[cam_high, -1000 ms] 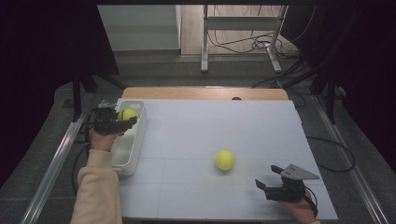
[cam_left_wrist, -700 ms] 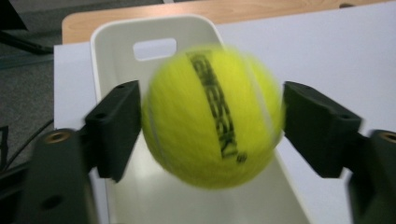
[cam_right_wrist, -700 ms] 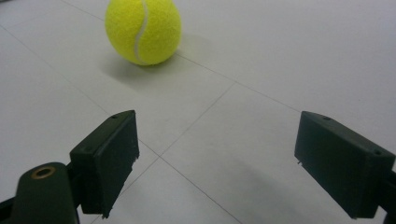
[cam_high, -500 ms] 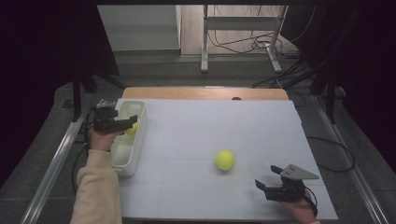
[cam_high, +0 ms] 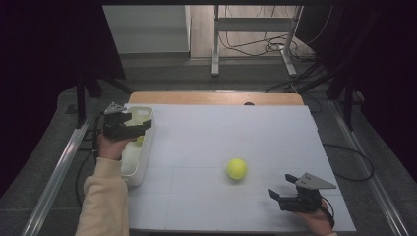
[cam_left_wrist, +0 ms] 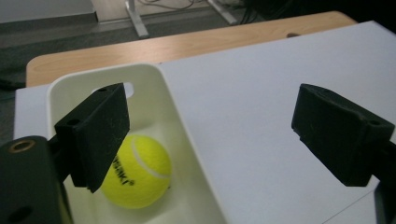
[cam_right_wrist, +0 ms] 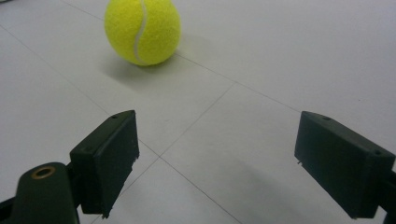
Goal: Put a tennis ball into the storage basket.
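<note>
A yellow tennis ball [cam_left_wrist: 137, 170] lies on the bottom of a white bin [cam_left_wrist: 154, 98] at the table's left edge. My left gripper [cam_left_wrist: 215, 126] hangs just above that bin [cam_high: 133, 169]; its jaws have just been opening and stand wide with nothing between them. In the high view this gripper [cam_high: 140, 125] sits over the bin's far end, with a sliver of the ball [cam_high: 140, 140] under it. A second tennis ball [cam_high: 236, 168] rests on the white mat. My right gripper [cam_high: 281, 188] is open near the front right, pointing at that ball [cam_right_wrist: 142, 30], a short way from it [cam_right_wrist: 224, 154].
The white mat [cam_high: 221, 128] covers most of the table, with a wooden strip [cam_high: 211, 97] at the far edge. Metal rails [cam_high: 59, 167] run along both sides. Cables and a stand's legs [cam_high: 255, 49] lie on the floor beyond.
A second ago the left gripper held a tennis ball over the bin. Its jaws opened and the ball dropped into the bin. The right gripper has not moved.
</note>
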`<state>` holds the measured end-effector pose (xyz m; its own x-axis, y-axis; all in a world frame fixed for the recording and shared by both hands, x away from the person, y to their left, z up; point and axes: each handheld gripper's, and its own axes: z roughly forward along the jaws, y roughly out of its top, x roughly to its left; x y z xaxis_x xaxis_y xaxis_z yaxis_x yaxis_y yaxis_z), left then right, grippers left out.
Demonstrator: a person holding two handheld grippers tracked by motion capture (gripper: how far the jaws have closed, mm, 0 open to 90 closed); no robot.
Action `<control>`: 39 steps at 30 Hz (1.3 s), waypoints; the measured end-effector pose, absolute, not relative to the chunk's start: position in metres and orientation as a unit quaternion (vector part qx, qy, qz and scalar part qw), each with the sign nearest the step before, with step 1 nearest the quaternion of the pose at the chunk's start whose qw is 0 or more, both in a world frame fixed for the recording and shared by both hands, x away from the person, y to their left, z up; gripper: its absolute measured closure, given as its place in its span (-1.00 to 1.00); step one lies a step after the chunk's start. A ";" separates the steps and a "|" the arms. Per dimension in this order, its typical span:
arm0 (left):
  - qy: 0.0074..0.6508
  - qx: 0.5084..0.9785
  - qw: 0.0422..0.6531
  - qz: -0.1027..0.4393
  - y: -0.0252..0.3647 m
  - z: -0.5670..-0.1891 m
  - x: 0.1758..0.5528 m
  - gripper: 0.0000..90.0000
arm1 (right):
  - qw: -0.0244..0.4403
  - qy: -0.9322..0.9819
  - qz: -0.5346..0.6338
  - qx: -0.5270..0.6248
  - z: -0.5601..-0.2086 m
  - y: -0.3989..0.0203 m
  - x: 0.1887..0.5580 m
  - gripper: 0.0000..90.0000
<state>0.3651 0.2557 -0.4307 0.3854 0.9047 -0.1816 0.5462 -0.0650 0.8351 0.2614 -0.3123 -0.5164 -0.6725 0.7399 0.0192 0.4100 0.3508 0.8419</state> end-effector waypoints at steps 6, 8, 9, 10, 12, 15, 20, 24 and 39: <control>0.502 0.700 0.475 0.180 0.248 -0.428 0.364 -0.72 | 0.188 0.797 0.445 0.361 -0.516 -0.313 0.262 -0.68; 0.494 0.700 0.486 0.173 0.245 -0.427 0.364 -0.71 | 0.189 0.797 0.445 0.362 -0.516 -0.313 0.263 -0.68; 0.491 0.700 0.490 0.169 0.243 -0.427 0.363 -0.71 | 0.189 0.797 0.446 0.362 -0.516 -0.313 0.263 -0.68; 0.488 0.700 0.495 0.165 0.241 -0.426 0.363 -0.71 | 0.189 0.797 0.445 0.362 -0.516 -0.313 0.263 -0.68; 0.478 0.702 0.504 0.158 0.237 -0.424 0.362 -0.70 | 0.189 0.797 0.446 0.362 -0.516 -0.312 0.263 -0.68; 0.468 0.704 0.514 0.147 0.231 -0.423 0.360 -0.70 | 0.190 0.794 0.448 0.364 -0.516 -0.312 0.263 -0.68; 0.452 0.712 0.516 0.148 0.222 -0.420 0.355 -0.69 | 0.191 0.793 0.448 0.365 -0.516 -0.312 0.265 -0.68; 0.439 0.717 0.523 0.140 0.216 -0.419 0.353 -0.69 | 0.193 0.795 0.447 0.361 -0.516 -0.310 0.265 -0.68; 0.413 0.736 0.524 0.116 0.193 -0.422 0.351 -0.68 | 0.194 0.791 0.451 0.364 -0.515 -0.311 0.265 -0.68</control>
